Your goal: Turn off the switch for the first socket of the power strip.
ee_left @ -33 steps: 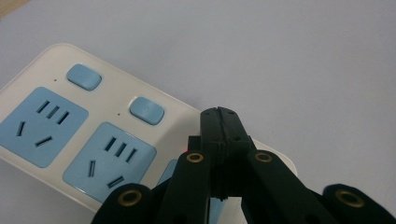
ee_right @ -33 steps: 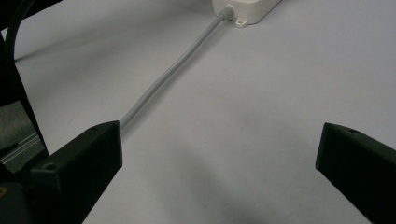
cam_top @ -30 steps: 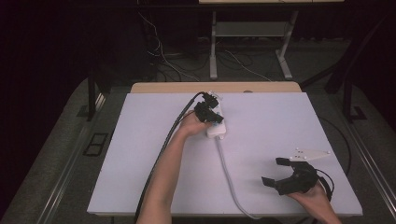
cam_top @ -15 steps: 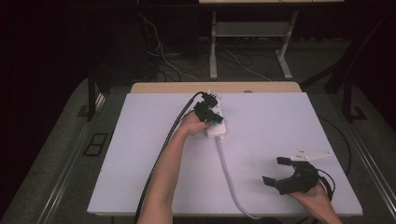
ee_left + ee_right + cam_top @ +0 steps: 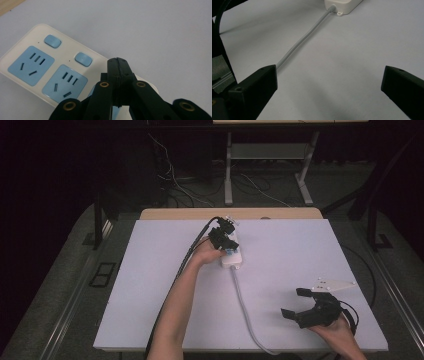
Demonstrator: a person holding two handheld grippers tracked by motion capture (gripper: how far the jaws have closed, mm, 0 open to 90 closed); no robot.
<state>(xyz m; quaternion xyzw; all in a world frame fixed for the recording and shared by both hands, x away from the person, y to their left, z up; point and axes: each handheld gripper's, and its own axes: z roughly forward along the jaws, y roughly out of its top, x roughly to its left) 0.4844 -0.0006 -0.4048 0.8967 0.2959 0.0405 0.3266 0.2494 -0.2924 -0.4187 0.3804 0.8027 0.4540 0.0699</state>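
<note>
1. The left tool has its jaws pressed together with nothing between them, its tip over the white power strip with blue sockets.
2. The right tool has its jaws spread wide over bare surface, well apart from the strip.
3. The strip lies at the far middle of the white worktop; its grey cord runs to the near edge.
4. Around the worktop the room is dark, with cables on the floor.
5. The tool covers part of the strip's near end.
</note>
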